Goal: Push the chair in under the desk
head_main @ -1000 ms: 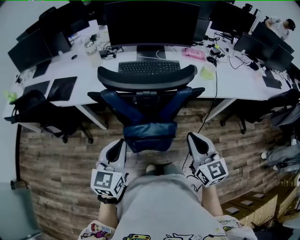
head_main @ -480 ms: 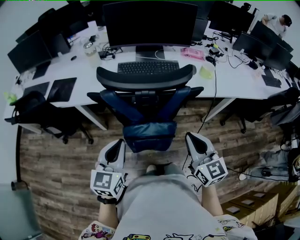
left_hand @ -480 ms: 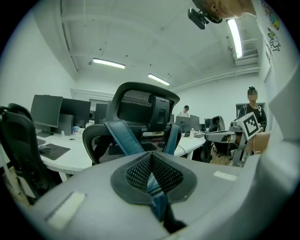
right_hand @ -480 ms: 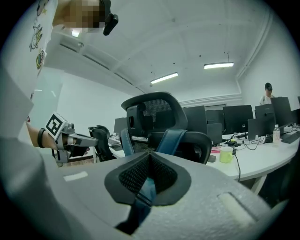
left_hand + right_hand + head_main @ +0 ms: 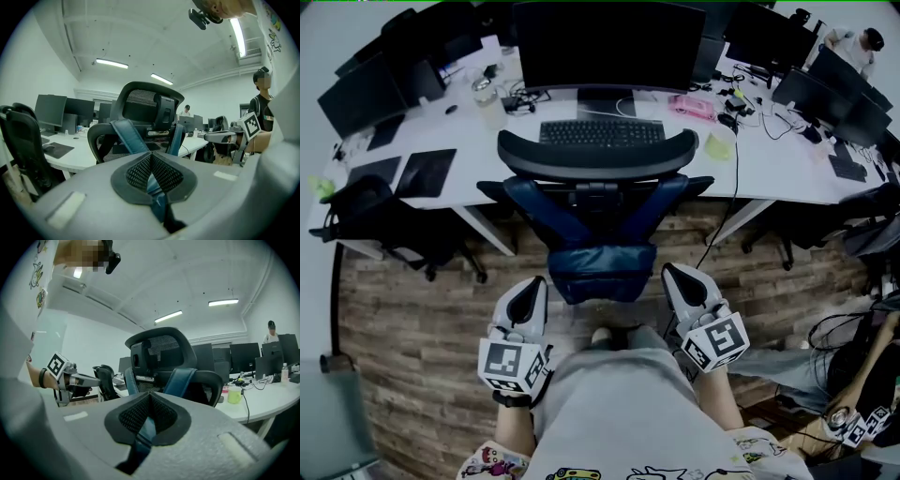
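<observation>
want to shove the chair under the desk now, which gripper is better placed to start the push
Right, by a little. The right gripper, shut, reaches nearer the chair than the left gripper, also shut. Both sit behind the chair facing the desk, so using both would likely push straighter.

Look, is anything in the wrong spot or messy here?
The chair sits pulled out from the desk, out on the wood floor rather than tucked underneath. Nothing looks spilled or broken.
</observation>
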{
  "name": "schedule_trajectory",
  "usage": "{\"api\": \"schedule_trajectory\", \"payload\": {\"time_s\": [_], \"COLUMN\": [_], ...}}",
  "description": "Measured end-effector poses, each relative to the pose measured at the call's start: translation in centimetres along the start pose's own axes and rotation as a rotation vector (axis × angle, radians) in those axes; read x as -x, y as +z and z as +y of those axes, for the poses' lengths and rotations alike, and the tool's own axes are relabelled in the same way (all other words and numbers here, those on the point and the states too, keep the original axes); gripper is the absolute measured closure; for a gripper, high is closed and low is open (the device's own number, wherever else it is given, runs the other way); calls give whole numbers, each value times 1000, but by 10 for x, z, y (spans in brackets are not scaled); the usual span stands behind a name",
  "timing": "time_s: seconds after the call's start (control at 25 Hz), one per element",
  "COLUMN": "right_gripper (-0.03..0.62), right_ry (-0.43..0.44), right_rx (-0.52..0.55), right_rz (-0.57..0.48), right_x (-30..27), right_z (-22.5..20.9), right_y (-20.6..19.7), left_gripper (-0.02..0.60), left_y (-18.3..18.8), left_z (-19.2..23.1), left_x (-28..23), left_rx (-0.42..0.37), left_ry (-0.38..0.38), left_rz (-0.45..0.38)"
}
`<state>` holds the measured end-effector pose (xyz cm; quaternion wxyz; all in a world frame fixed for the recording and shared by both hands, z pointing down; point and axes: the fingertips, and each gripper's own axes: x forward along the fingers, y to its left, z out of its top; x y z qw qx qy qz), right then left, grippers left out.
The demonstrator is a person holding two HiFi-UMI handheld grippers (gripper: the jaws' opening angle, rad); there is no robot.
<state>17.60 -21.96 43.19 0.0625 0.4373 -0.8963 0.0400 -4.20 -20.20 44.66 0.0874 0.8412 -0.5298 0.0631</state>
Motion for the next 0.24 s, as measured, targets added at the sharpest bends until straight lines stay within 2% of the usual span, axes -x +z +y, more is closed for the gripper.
{"api": "schedule_trajectory", "payload": {"time_s": [0.24], "right_gripper": [592], "right_ry": [12], "right_rx": [0], "right_rz": [4], "right_x": [-12], "right_z": [-4], "right_y": [1], "left_gripper": [571], "left_y": [-4], "left_z": [8], "left_x": [-6], "left_rx": [8], "left_ry": [10], "left_rz": [-2]}}
